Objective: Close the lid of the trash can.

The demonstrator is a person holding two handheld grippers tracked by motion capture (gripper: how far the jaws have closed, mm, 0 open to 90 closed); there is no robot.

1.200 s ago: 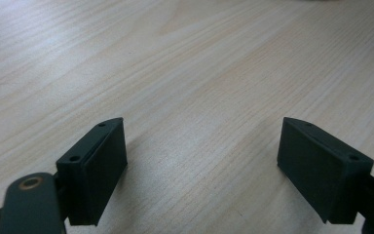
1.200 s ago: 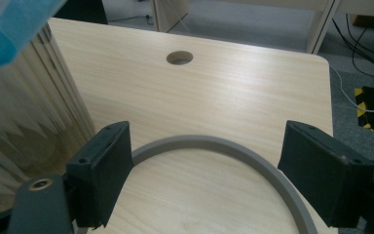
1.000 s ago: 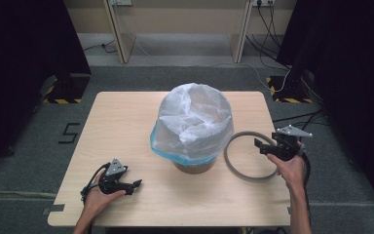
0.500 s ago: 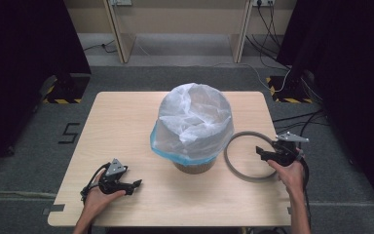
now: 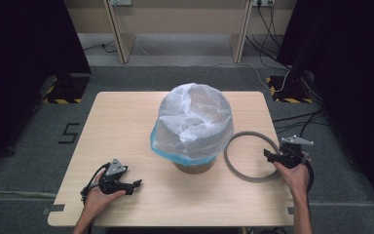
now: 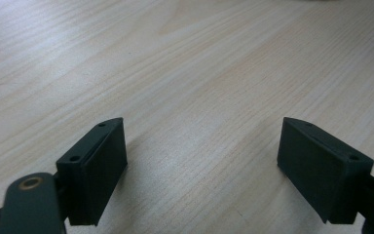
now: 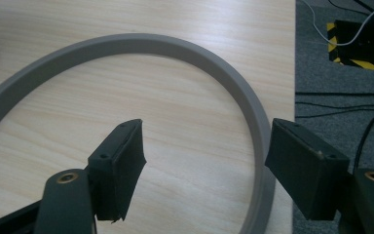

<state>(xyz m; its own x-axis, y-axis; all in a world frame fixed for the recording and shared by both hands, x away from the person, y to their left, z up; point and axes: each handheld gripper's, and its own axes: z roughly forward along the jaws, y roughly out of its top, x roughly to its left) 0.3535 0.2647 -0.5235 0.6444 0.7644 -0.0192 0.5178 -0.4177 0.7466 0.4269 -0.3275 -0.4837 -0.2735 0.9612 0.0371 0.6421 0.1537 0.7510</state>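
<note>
The right gripper [image 5: 269, 157] has sunk toward the table since a second ago, its jaws just narrowing yet still apart, straddling the grey ring's [image 7: 185, 51] near rim without pinching it. The ring lies flat on the table [image 5: 126, 117] beside the bag-lined bin [image 5: 195, 122]. A grasp looks imminent. The left gripper [image 5: 135, 184] rests wide and empty.

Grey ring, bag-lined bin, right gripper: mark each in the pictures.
grey ring [image 5: 233, 168], high view, its near-left arc lying on the table.
bag-lined bin [image 5: 195, 119], high view, the crumpled white bag over its top.
right gripper [image 7: 204, 161], right gripper view, midway between its open jaws, which straddle the ring's rim.
</note>
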